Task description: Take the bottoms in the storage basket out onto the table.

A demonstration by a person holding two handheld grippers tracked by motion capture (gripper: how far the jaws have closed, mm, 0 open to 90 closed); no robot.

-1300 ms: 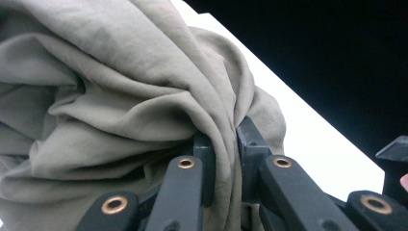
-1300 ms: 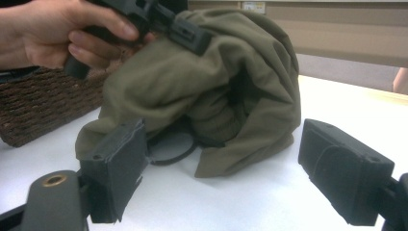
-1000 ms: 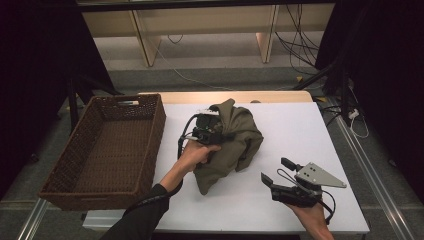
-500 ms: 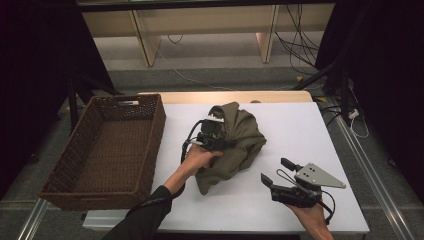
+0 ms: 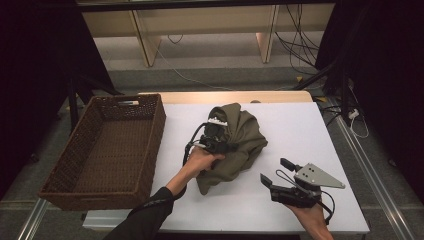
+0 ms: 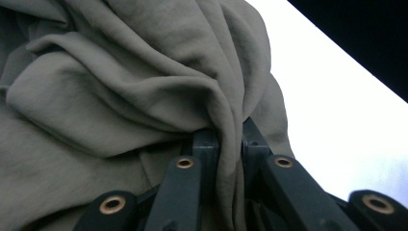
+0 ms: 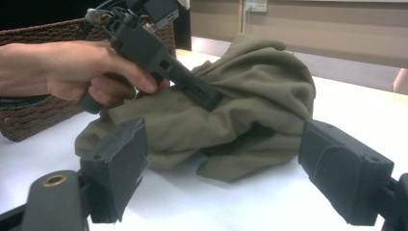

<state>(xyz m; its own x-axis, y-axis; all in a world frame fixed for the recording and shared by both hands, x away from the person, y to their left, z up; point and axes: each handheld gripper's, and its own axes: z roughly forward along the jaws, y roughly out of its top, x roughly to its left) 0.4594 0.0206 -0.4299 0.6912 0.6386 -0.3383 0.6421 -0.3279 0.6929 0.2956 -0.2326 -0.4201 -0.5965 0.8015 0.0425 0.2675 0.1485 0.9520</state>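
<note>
Behind bunched olive cloth, left gripper tips.

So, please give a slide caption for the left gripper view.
Left gripper shut on a fold of the olive cloth over the white table.

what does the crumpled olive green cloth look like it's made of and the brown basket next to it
Crumpled olive-green cloth: seemingly a thin woven fabric, matte with a faint sheen, falling in soft fine folds. Brown rectangular basket: looks like woven wicker or rattan, matte, with visibly braided walls.
</note>
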